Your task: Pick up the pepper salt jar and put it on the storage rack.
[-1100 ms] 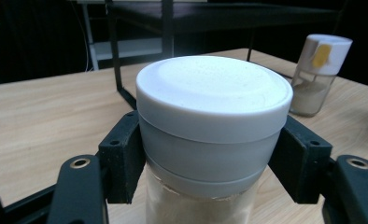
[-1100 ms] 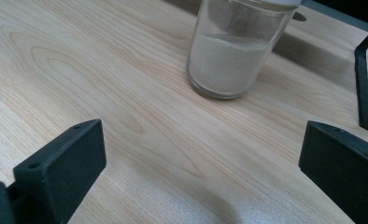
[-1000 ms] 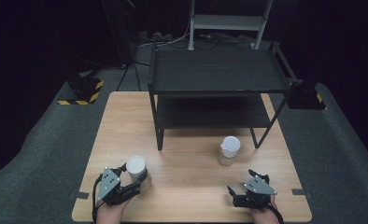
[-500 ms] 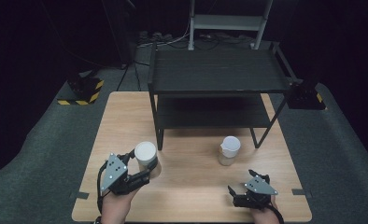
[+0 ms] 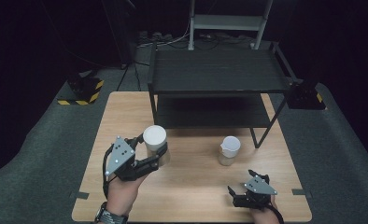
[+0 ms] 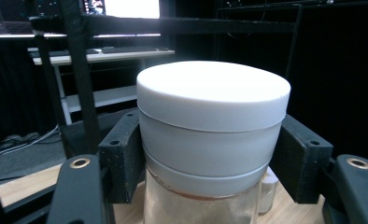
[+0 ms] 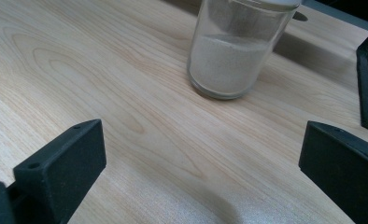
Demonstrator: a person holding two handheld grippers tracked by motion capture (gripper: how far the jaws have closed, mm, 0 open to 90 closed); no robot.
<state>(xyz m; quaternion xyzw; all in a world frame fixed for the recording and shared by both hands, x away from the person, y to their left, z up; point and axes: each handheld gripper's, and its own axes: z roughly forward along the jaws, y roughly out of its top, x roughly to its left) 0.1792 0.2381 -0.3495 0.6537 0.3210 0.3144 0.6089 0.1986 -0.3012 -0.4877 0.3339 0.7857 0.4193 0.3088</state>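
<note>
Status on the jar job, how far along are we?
Done: the left gripper is shut on the white-lidded jar and holds it off the table. In hand: that jar, upright, in front of the black shelf rack. Left: nothing sits on the rack yet; the second jar stands on the table, and the right gripper rests open near it.

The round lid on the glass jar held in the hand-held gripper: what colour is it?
White, clearest in the left gripper view.
</note>
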